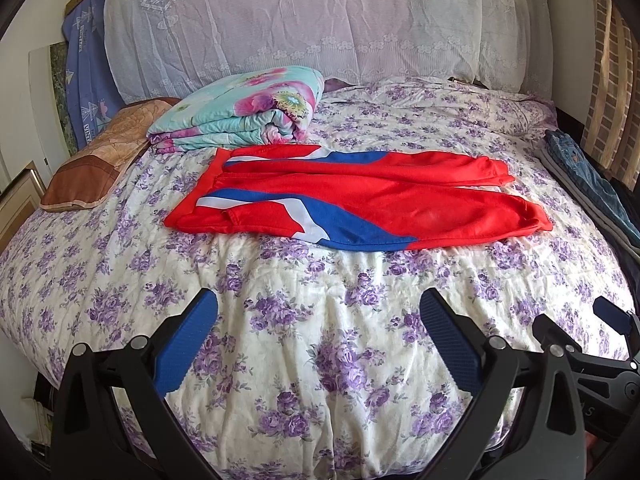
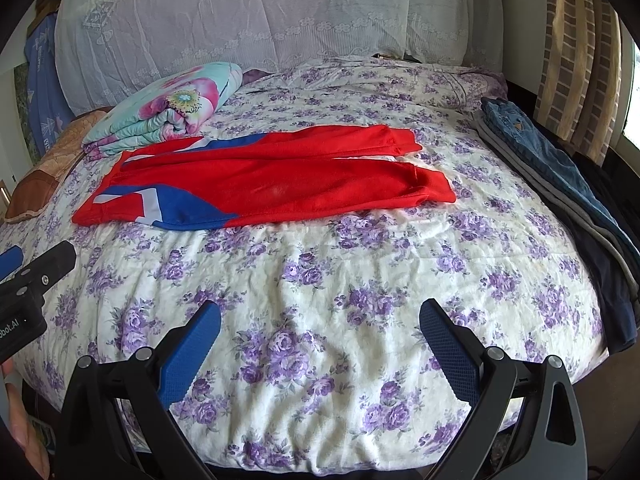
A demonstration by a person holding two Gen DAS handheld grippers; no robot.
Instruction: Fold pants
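Note:
Red pants point(image 1: 360, 196) with blue and white panels lie spread flat across the bed point(image 1: 320, 320), waist to the left, both legs pointing right. They also show in the right wrist view point(image 2: 260, 184). My left gripper point(image 1: 318, 300) is open and empty above the near part of the bed, well short of the pants. My right gripper point(image 2: 320, 312) is open and empty, beside the left one; part of it shows at the right of the left wrist view point(image 1: 600, 340). The left gripper shows at the left edge of the right wrist view point(image 2: 28, 280).
A folded floral quilt point(image 1: 240, 112) lies behind the pants at the left, with a brown pillow point(image 1: 96, 160) beside it. Folded jeans and other clothes point(image 2: 540, 152) are stacked along the bed's right edge. A lace-covered headboard point(image 1: 320, 20) stands behind.

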